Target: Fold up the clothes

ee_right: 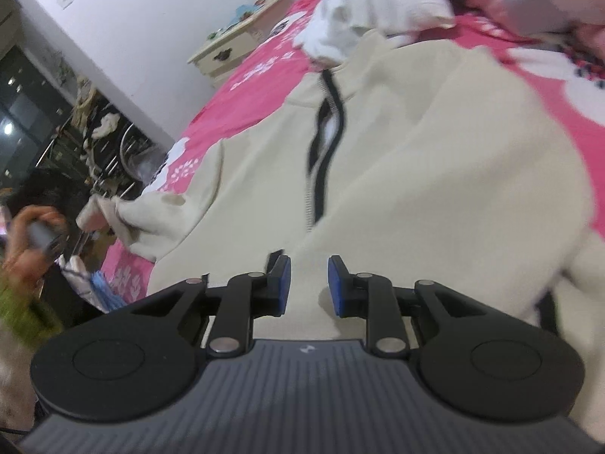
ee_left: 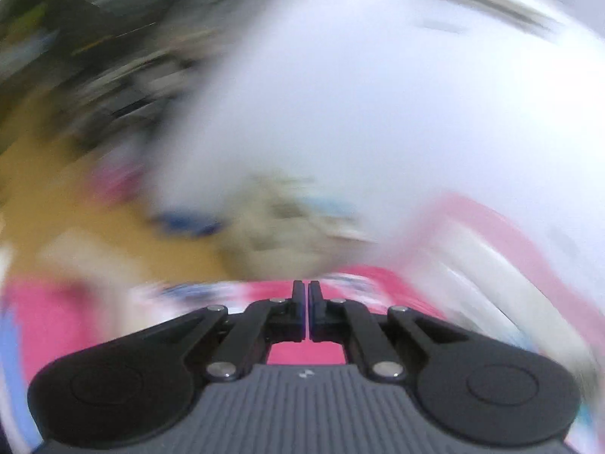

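A cream jacket point(ee_right: 397, 143) with a dark zip lies spread out on the pink bed cover point(ee_right: 242, 87), front side up, so it is flat and ready to fold. Its collar points to the far end of the bed, where a white cloth point(ee_right: 363, 3) lies on it. One sleeve point(ee_right: 151, 215) sticks out toward the left edge of the bed.

The right gripper point(ee_right: 309, 283) hangs low over the bottom part of the jacket. Its blue pads point(ee_right: 336, 287) stand a little apart and nothing is between them. It looks like it is getting ready to pinch the hem.

The left gripper point(ee_left: 306, 310) is closed tight, pad against pad. Its view is very blurry. I cannot see any cloth between the fingers, only pink cover below them. At the left side of the right view, a person's hand point(ee_right: 30, 238) holds that gripper, off the left edge of the bed, near the sleeve.
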The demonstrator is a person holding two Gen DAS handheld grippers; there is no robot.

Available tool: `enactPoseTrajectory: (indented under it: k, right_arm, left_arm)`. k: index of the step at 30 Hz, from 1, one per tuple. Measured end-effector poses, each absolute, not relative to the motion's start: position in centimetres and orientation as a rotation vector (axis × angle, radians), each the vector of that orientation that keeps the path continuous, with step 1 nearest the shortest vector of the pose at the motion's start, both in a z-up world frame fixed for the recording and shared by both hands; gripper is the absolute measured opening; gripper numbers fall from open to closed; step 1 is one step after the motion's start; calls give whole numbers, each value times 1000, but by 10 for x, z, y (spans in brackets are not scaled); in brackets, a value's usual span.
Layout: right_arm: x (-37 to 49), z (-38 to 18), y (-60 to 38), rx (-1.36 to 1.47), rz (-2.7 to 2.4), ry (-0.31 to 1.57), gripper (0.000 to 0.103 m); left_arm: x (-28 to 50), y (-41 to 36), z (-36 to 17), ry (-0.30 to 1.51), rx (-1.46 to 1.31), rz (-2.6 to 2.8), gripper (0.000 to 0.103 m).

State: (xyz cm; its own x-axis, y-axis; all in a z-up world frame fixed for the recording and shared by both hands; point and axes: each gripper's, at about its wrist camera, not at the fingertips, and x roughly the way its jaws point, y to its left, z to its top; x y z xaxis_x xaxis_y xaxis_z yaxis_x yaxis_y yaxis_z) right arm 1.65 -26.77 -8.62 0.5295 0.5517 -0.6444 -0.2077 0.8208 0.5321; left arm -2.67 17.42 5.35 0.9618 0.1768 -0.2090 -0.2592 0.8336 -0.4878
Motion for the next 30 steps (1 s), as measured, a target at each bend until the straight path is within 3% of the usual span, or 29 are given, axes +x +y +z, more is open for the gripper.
enactPoseTrajectory:
  k: [4,8,11,14,17,19,21,24,26,27,29,30]
  right_arm:
    - [4,-81,-292,458,428,882,21]
    - [-5,-81,-308,481,400,870,23]
    - [-7,-86,-313,505,398,883,24]
    - [-5,-91,-308,500,417,898,25]
    - [-2,-93,-298,486,448,909,26]
    - [1,-95,-288,465,464,921,28]
    - [6,-97,-279,442,472,938,28]
    - [14,-101,-266,423,479,960,29]
    - [19,-103,-259,416,483,970,29]
    - [22,-104,-256,415,486,973,29]
    - [25,-105,-251,413,491,980,29]
    - [27,-106,-249,410,493,983,30]
  left_arm:
    - [-90,85,73,133,-332,-118,6]
    - [-96,86,43,297,-406,-25,20]
    - [-75,137,6,396,-503,291,60]
    - [-50,202,-35,481,-614,687,64]
    - [-21,270,-66,510,-685,941,56]
    - [3,296,-79,562,-684,1003,58]
    - [20,315,-91,596,-727,1069,75]
    - [31,334,-100,599,-757,1133,80]
    - [36,339,-100,596,-728,1150,74]
    - [36,340,-100,589,-716,1146,50]
    - [30,344,-94,566,-729,1125,32]
    - [27,347,-91,555,-736,1113,16]
